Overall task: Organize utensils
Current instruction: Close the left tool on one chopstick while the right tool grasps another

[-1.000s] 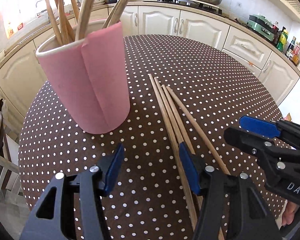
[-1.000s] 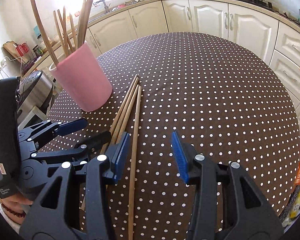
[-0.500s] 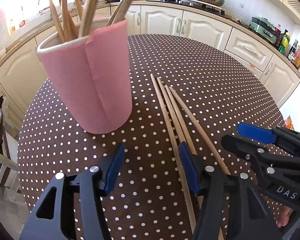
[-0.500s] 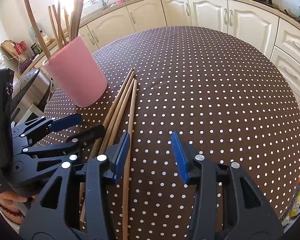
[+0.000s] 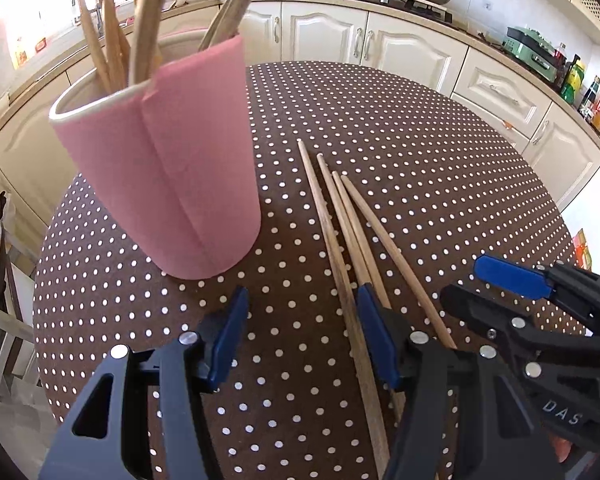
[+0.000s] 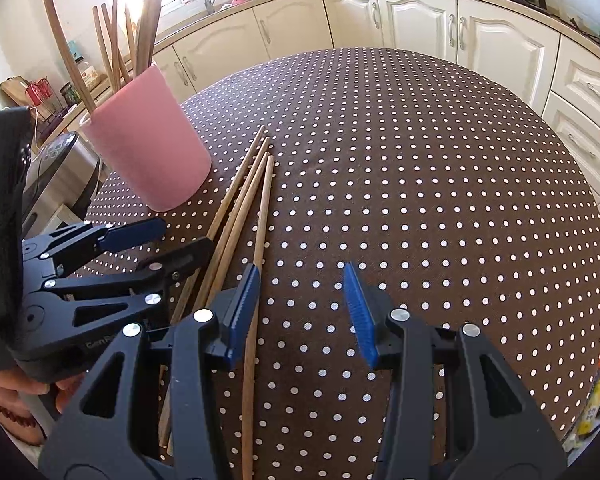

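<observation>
Blue-padded jaws of the left gripper [image 5: 300, 336] and right gripper [image 6: 300, 312] gape empty above wooden chopsticks [image 5: 340, 220].

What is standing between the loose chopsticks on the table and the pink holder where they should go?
Nothing visible. Only bare dotted tablecloth separates the four chopsticks from the pink holder. The holder's mouth already contains upright wooden utensils, leaving some free space. Both tongs, left and right, are open and empty.

Both grippers hang angled down, side by side, the left gripper [image 5: 300, 336] with jaws spread wide and empty, the right gripper [image 6: 300, 312] parted a touch narrower, nothing between its pads either.
</observation>
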The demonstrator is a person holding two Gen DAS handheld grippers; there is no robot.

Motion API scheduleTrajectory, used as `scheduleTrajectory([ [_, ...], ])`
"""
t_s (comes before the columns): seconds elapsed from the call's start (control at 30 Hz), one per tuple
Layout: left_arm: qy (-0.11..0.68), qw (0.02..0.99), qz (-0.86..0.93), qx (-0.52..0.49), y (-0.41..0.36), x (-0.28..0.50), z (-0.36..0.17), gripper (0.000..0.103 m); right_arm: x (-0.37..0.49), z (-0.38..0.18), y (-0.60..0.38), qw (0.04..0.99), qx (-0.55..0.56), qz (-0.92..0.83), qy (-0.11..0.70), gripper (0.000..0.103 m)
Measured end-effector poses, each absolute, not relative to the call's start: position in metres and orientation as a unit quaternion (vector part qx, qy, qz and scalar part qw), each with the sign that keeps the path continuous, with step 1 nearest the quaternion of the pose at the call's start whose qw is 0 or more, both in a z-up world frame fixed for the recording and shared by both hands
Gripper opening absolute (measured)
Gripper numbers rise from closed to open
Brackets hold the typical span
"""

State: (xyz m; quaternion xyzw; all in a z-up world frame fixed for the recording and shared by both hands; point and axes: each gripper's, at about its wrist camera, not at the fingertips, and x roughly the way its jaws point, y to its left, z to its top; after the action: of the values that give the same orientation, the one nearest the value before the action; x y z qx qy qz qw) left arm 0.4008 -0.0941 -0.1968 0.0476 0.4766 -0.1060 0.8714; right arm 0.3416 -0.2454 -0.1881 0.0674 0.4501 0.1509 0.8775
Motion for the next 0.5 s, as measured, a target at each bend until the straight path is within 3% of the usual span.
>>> scheduleTrajectory([
  [0.07, 0.475, 0.872, -0.102, 0.056, -0.096, 0.402, -0.198, 0.055, 0.343, -0.188, -0.245, 0.877, 0.065, 0.151, 0.452, 0.044],
  [0.17, 0.469, 0.875, -0.1, 0.07, -0.104, 0.402, -0.198, 0.043, 0.344, -0.187, -0.242, 0.875, 0.058, 0.149, 0.456, 0.044],
  [0.23, 0.465, 0.876, -0.105, 0.074, -0.107, 0.4, -0.198, 0.021, 0.348, -0.187, -0.239, 0.874, 0.053, 0.148, 0.46, 0.044],
  [0.3, 0.465, 0.876, -0.11, 0.074, -0.107, 0.397, -0.198, 0.007, 0.35, -0.186, -0.234, 0.873, 0.046, 0.146, 0.464, 0.044],
  [0.5, 0.468, 0.873, -0.127, 0.056, -0.094, 0.373, -0.199, 0.006, 0.352, -0.186, -0.22, 0.867, 0.017, 0.148, 0.476, 0.044],
])
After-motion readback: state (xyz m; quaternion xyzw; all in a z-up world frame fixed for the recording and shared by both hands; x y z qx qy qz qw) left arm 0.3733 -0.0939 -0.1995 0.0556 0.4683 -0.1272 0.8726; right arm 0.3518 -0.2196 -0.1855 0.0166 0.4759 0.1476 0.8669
